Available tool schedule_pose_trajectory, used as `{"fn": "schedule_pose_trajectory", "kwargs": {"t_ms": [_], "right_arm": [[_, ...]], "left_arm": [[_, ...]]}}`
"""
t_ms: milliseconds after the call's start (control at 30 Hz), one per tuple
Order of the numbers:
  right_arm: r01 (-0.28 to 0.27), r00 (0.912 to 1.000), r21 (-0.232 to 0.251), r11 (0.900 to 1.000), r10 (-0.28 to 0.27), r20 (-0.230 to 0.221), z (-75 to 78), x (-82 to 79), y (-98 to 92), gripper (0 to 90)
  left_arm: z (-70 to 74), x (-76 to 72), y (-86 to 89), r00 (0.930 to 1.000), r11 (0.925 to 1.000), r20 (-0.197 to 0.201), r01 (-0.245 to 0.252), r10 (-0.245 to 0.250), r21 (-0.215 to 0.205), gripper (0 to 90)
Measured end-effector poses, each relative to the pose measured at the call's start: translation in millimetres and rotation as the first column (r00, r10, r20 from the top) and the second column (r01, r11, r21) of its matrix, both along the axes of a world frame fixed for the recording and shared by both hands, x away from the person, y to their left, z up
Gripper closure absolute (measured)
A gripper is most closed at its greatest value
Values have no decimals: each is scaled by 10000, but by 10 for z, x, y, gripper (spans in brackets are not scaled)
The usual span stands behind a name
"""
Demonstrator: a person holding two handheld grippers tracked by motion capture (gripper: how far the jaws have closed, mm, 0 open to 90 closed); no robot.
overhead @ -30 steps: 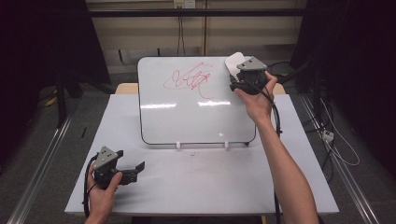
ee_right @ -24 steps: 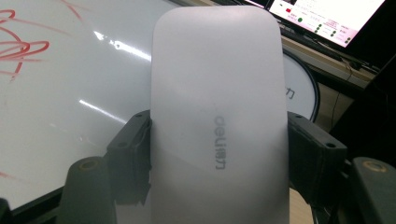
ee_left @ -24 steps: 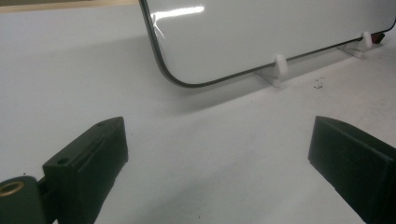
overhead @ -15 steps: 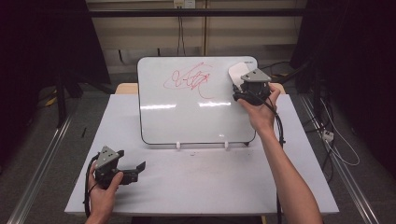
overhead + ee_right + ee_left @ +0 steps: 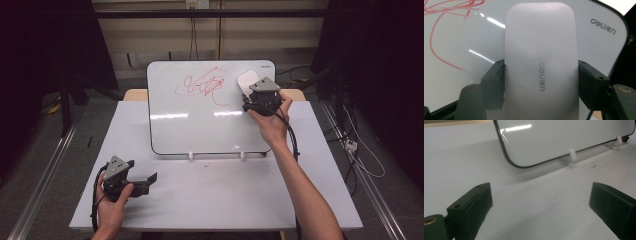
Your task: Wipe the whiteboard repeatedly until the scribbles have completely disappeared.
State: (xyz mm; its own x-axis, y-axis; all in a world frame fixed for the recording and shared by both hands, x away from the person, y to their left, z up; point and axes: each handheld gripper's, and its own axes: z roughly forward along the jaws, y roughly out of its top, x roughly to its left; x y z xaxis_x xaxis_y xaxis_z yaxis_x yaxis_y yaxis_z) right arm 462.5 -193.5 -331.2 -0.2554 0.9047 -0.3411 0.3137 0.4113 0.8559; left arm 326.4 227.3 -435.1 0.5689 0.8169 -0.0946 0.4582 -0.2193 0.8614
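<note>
meanwhile, a white eraser [image 5: 540, 65] is clamped in the right gripper [image 5: 248, 95] at the whiteboard [image 5: 200, 125] upper right; the red scribble [image 5: 202, 85] remains unwiped. the left gripper [image 5: 540, 202] is rested apart, empty.

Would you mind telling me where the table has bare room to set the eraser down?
Free: the table between the left hand-held gripper and the whiteboard feet, and the right strip beside the board. Crowded: the board's top right, where the right hand-held gripper holds the eraser.

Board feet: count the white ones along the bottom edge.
2. One foot sits left of the middle of the board, the other foot nearer its right corner.
</note>
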Motion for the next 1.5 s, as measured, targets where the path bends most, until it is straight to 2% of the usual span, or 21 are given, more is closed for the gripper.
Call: {"fn": "schedule_pose_trajectory", "kwargs": {"t_ms": [600, 667, 833, 967, 1267, 1500], "right_arm": [[-704, 9975, -549, 9960, 702, -56, -56, -5, 407, 314], [-653, 9979, -666, 9956, 652, -34, -66, -15, 453, 314], [-805, 9968, -657, 9946, 805, -29, -101, -27, 553, 314], [-1009, 9949, -809, 9916, 1006, -71, -125, -39, 636, 314], [-1616, 9868, -1293, 9784, 1592, -287, -226, -107, 903, 314], [-1870, 9823, -1349, 9730, 1843, -321, -313, -166, 1076, 314]], "left_arm": [[3, -3, 6, 10000, 10000, 15, 25, -25, 5, 48], [2, -4, 5, 10000, 10000, 42, 54, -54, -7, 48], [2, -3, 4, 10000, 10000, 50, 49, -49, -12, 48], [3, -4, 6, 10000, 10000, 47, 47, -47, -7, 48], [5, -10, 6, 10000, 10000, 57, 55, -55, 7, 48], [5, -9, 4, 10000, 10000, 50, 71, -71, 7, 48]]}}
